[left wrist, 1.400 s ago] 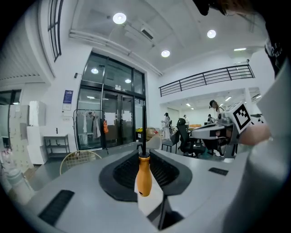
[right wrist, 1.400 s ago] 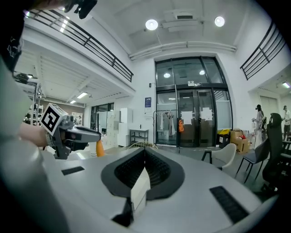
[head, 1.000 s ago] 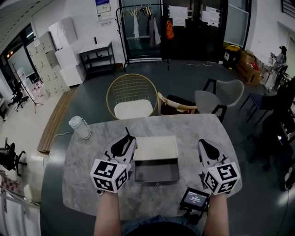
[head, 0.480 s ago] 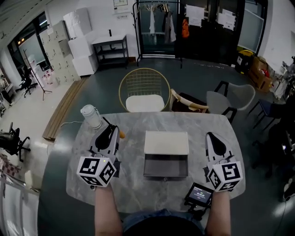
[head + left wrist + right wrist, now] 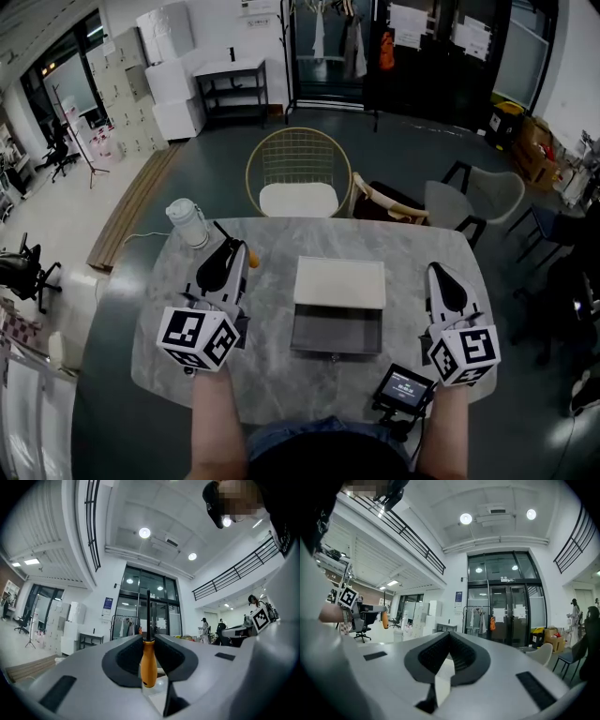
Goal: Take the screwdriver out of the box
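The left gripper (image 5: 230, 251) has swung away from the box's left edge and now sits well left of it, over the marble table (image 5: 281, 384). At the table's near edge, a small screen device (image 5: 405, 386) lies just inside the right gripper (image 5: 441, 274), whose jaws are pressed together with nothing between them. The left gripper's jaws are clamped on the screwdriver (image 5: 148, 665), its orange handle pinched between the pads and its dark shaft standing upright above them, clear of the box. The box (image 5: 336, 330) sits open at mid-table between the two grippers, pale lid laid back, dark inside. Farther off are a white jug (image 5: 188, 223) on the table's left corner, a gold wire chair (image 5: 298, 173) and a grey chair (image 5: 473, 197).
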Demonstrator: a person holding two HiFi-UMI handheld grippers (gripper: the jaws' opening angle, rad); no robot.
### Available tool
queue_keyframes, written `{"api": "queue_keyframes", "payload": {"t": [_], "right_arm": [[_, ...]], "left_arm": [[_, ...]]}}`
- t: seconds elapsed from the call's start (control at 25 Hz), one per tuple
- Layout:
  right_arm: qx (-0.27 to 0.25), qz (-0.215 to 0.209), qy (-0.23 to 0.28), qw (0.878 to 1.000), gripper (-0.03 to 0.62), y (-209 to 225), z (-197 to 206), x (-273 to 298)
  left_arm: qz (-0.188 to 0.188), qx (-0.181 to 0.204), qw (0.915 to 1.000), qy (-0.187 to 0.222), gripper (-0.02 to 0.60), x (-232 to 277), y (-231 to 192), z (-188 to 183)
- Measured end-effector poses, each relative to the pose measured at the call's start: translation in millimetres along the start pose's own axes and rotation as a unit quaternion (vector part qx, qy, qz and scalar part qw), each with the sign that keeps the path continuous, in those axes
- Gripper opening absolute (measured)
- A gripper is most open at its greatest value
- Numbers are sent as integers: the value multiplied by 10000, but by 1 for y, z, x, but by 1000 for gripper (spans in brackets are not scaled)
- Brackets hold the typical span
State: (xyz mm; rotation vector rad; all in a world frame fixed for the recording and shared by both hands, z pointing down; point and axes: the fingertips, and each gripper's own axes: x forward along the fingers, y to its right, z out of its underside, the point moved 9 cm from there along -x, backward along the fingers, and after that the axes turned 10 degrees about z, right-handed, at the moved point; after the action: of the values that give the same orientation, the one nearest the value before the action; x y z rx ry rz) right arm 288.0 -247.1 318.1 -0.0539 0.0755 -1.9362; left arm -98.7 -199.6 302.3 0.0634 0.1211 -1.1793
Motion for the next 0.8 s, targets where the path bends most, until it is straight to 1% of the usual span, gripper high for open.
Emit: {"api": "queue_keyframes", "payload": {"t": [0.48, 0.8], "right_arm": [[-84, -13, -100, 9999, 26, -2, 0, 3], [-249, -14, -146, 9996, 25, -5, 0, 4]], "left_arm": [[179, 83, 9998, -30, 83, 8, 7, -2], [250, 99, 9996, 1, 83, 10, 10, -3]]}}
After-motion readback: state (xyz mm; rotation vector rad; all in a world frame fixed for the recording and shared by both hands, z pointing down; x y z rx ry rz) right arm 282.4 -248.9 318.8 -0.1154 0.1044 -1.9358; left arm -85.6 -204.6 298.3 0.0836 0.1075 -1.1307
